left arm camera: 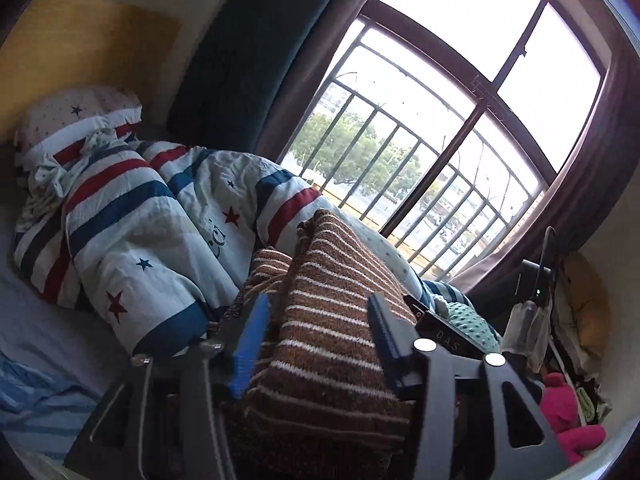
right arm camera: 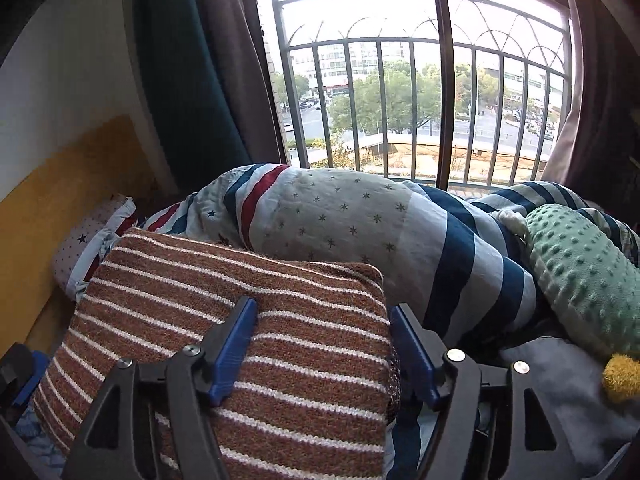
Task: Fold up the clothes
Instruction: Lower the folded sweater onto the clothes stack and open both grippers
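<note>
Bed by the window (right arm camera: 400, 80) | both grippers, left gripper (left arm camera: 316, 344) and right gripper (right arm camera: 324, 348), are gaping around the folded brown striped sweater (right arm camera: 240, 320), not squeezing | next: be pressing it flat, beside the striped quilt (right arm camera: 400, 224).

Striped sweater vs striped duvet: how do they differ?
The sweater is brown knit with thin white stripes; the duvet is smooth pale cloth with wide blue and red bands and stars. The sweater is folded into a compact block; the duvet lies bunched. Both are striped and on the bed.

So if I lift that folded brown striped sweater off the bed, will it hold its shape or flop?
Likely floppy: the brown striped sweater is a thick, fuzzy knit, so unsupported ends would probably sag. The fold looks bulky, with loose layers showing at one edge in the left wrist view, so it may open. The rough texture should grip, not slip.
</note>
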